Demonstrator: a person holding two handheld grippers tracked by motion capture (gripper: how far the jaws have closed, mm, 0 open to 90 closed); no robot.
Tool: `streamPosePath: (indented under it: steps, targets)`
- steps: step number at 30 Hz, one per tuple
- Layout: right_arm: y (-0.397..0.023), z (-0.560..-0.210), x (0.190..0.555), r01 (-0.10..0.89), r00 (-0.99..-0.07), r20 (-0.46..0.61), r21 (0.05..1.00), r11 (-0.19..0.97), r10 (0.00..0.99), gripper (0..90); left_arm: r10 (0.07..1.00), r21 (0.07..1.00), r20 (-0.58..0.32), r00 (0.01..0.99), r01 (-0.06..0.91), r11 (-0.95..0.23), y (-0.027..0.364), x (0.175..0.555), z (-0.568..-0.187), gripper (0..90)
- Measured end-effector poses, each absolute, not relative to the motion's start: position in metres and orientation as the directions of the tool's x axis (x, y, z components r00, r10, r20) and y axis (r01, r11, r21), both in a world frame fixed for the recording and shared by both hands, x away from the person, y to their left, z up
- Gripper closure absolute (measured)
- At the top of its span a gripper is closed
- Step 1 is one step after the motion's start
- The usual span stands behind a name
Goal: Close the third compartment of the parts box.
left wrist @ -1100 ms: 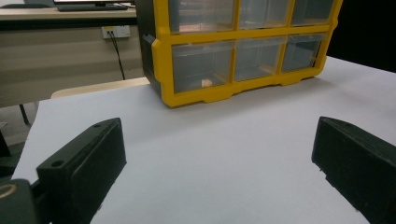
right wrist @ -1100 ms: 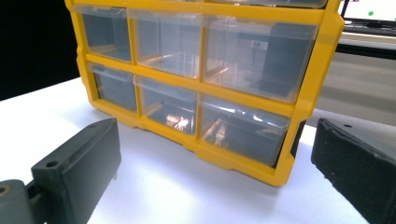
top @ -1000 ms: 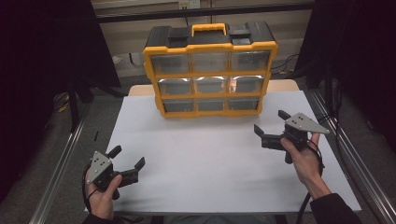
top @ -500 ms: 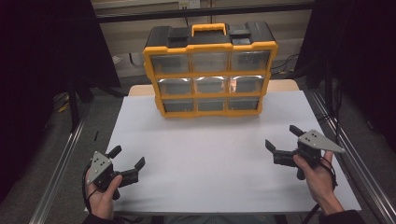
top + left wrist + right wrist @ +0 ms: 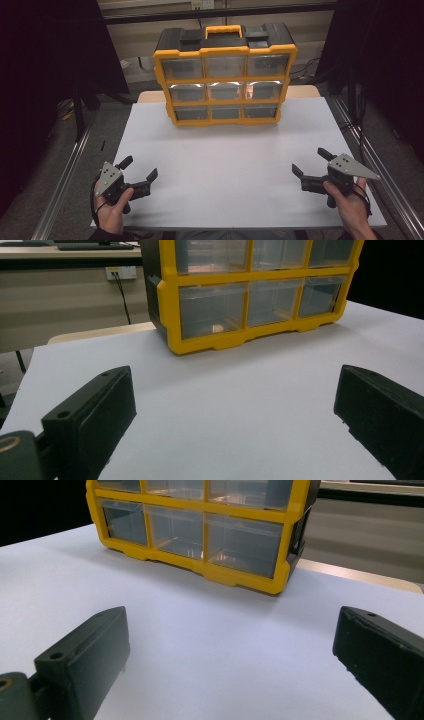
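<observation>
A yellow and black organiser box (image 5: 225,75) with clear drawers stands upright at the far middle of the white table (image 5: 225,165). My left gripper (image 5: 139,168) rests near the front left corner, held by a hand, jaws wide open and empty. At the front right my right gripper (image 5: 311,162) is also open and empty. The left gripper view looks at the box's (image 5: 250,295) lower drawers between its own gripper (image 5: 235,415) jaws. In the right gripper view the box (image 5: 200,525) stands ahead of that gripper (image 5: 230,660); a small item shows dimly in one bottom drawer.
Metal rails (image 5: 60,185) run along both sides of the table. A desk and a wall socket (image 5: 121,272) lie beyond the far edge. White tabletop (image 5: 200,630) stretches between the grippers and the box.
My right gripper has moved down and back toward the front right corner of the table. The left gripper has stayed where it was.
</observation>
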State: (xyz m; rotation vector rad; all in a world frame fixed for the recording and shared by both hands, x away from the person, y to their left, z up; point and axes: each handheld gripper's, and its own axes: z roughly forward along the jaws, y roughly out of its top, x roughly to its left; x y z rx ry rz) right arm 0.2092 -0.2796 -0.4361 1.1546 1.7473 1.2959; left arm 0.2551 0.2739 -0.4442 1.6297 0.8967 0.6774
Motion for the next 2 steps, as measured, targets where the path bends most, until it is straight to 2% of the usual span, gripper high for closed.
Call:
streamPosePath:
  steps: [2]
  targets:
    - [-0.279,-0.4367,0.2105,0.263,-0.385,-0.007,0.958,0.117,0.923,0.6,0.838,0.97,-0.023,0.545,0.215,-0.114,0.2738,0.2556,-0.4445,3.0]
